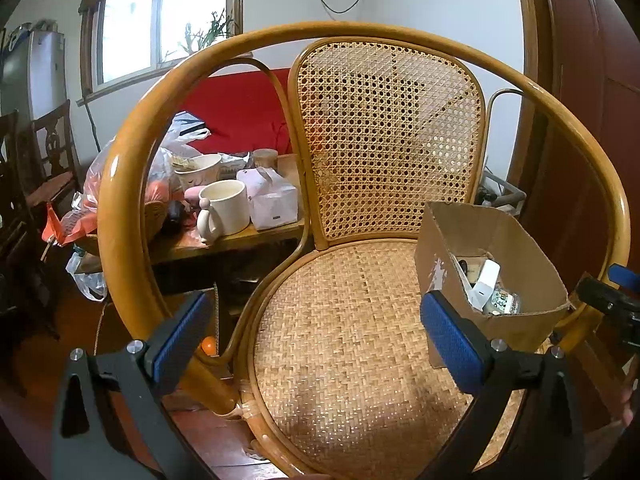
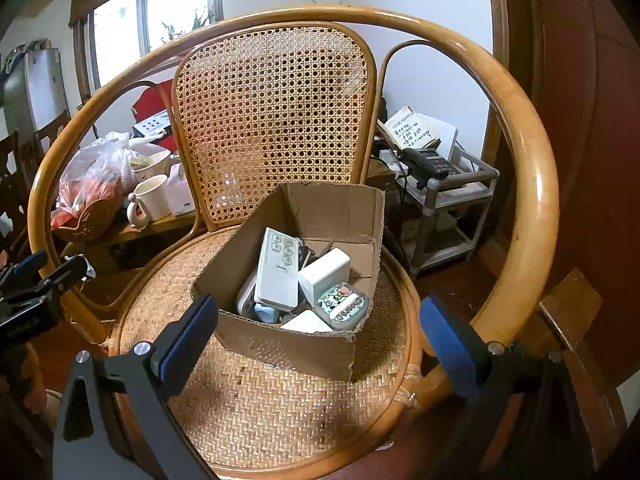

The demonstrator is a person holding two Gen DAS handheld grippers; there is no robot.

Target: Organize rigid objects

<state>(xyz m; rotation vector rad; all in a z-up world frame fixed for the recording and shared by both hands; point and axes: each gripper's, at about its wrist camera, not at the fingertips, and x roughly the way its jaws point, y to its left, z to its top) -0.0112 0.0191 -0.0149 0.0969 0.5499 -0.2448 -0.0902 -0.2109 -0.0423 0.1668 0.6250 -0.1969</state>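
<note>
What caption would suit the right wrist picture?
Open right gripper faces a cardboard box of a remote and small gadgets on a rattan chair.

Daylight from overexposed window; sharp centre, fisheye-bent edges.

chair: standing in front of both tools, its seat facing them, its backrest behind the seat.
box: sitting on the chair seat, toward the right side and the back, open at the top.
remote: lying in the box, leaning on the other small things, left of a block-shaped device.
small case: lying in the box at the front right corner.
counter: standing behind the chair to the left.
mug: sitting on the counter near its front edge, left of a pouch.
bowl: sitting behind the mug.
shelf cart: standing behind the chair to the right, carrying a phone.
</note>
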